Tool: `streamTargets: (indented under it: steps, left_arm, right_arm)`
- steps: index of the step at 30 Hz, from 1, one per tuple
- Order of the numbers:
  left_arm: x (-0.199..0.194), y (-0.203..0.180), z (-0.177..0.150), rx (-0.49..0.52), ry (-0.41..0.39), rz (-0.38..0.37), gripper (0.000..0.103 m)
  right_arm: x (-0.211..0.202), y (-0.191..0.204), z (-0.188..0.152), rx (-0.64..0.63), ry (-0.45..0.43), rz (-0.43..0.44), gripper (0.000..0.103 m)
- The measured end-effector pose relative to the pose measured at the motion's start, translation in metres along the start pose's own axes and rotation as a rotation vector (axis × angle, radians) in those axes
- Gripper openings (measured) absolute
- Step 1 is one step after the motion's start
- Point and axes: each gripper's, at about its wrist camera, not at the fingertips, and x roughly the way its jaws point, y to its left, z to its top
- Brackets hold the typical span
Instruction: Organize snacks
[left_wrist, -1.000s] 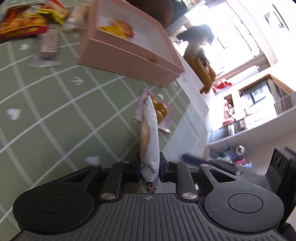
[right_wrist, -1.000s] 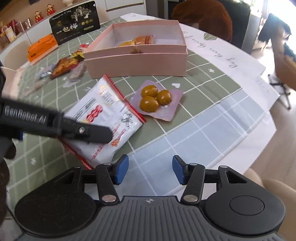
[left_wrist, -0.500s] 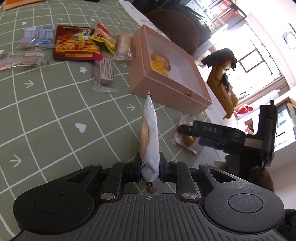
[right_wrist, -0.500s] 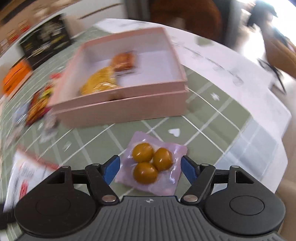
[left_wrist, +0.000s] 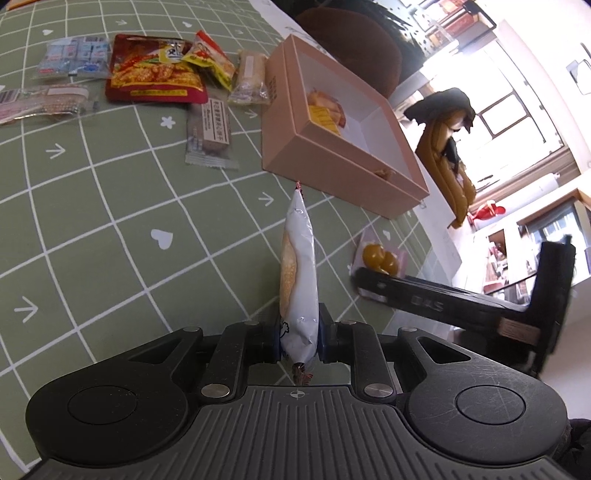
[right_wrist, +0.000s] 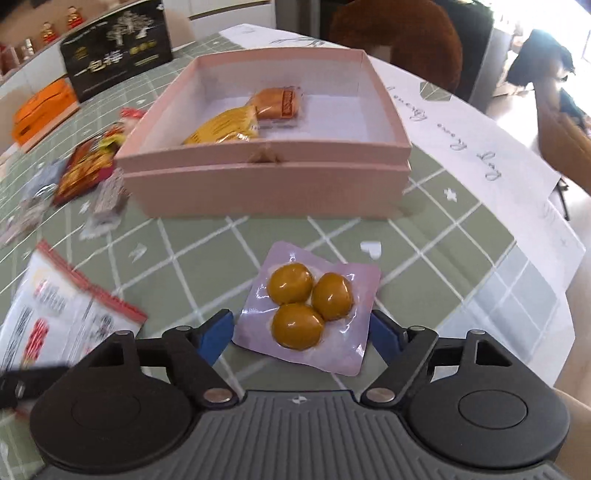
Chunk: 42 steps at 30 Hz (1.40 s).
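A: The left hand-held gripper (left_wrist: 298, 341) is clamped narrow on a white snack packet (left_wrist: 297, 284), pinched at its lower end so the packet stands edge-on above the bench (left_wrist: 92, 221). Why carry it like that?

B: Likely so it can go straight into the pink box (right_wrist: 266, 181), which sits open toward the bench's far edge with a yellow packet (right_wrist: 225, 127) and an orange-wrapped cake (right_wrist: 280, 103) already inside. That looks like the collecting place.

A: And the right hand-held gripper (right_wrist: 301, 332)?

B: Spread wide, holding nothing. Its blue fingertips (right_wrist: 214, 334) sit either side of the purple pack of three yellow balls (right_wrist: 310, 306), which lies flat on the bench just in front of the box, near the bench's right edge. I can't tell whether the pads touch the wrapper.

A: So a pick-up is being lined up?

B: I'd judge so. The rest waits: a red snack bag (left_wrist: 155, 74), a brown bar (left_wrist: 212, 133) and smaller packets lie loose on the bench to the left of the box.
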Motion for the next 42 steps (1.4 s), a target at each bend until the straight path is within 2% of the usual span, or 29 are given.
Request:
streamTargets:
  steps: [2,9,18,23,27,32,35,37,40,42]
  left_arm:
    - [0.001,-0.001,0.0,0.003,0.004,0.0,0.022]
    - [0.001,-0.009,-0.001,0.025,0.011,0.009,0.022]
    - [-0.003,-0.02,-0.001,0.052,-0.004,0.002,0.022]
    - [-0.015,-0.025,0.006,0.038,-0.053,-0.032,0.022]
    - [-0.043,-0.049,0.044,0.073,-0.152,-0.097,0.022]
    - [-0.07,-0.1,0.127,0.189,-0.267,-0.141,0.022]
    - [-0.045,-0.122,0.181,0.211,-0.253,-0.169,0.022]
    - [-0.013,-0.123,0.201,0.188,-0.215,-0.183,0.022]
    - [0.049,-0.102,0.213,0.1,-0.119,-0.246,0.022]
    - [0.083,-0.087,0.21,0.085,-0.085,-0.208,0.026]
  right_arm:
    - [-0.008,-0.005,-0.003,-0.004,-0.003,0.002,0.051]
    - [-0.017,-0.02,-0.008,0.019,-0.002,-0.003,0.052]
    - [-0.046,-0.035,-0.009,0.018,-0.049,-0.003,0.052]
    - [-0.072,-0.042,0.001,0.06,-0.093,0.045,0.052]
    - [-0.1,-0.041,0.026,0.065,-0.172,0.097,0.052]
    - [-0.144,-0.037,0.095,-0.029,-0.344,0.131,0.052]
    - [-0.142,-0.038,0.137,-0.06,-0.37,0.117,0.052]
    - [-0.125,-0.042,0.154,-0.068,-0.364,0.11,0.052]
    - [-0.085,-0.049,0.158,-0.05,-0.321,0.084,0.052]
    - [-0.055,-0.051,0.152,-0.026,-0.277,0.082,0.052]
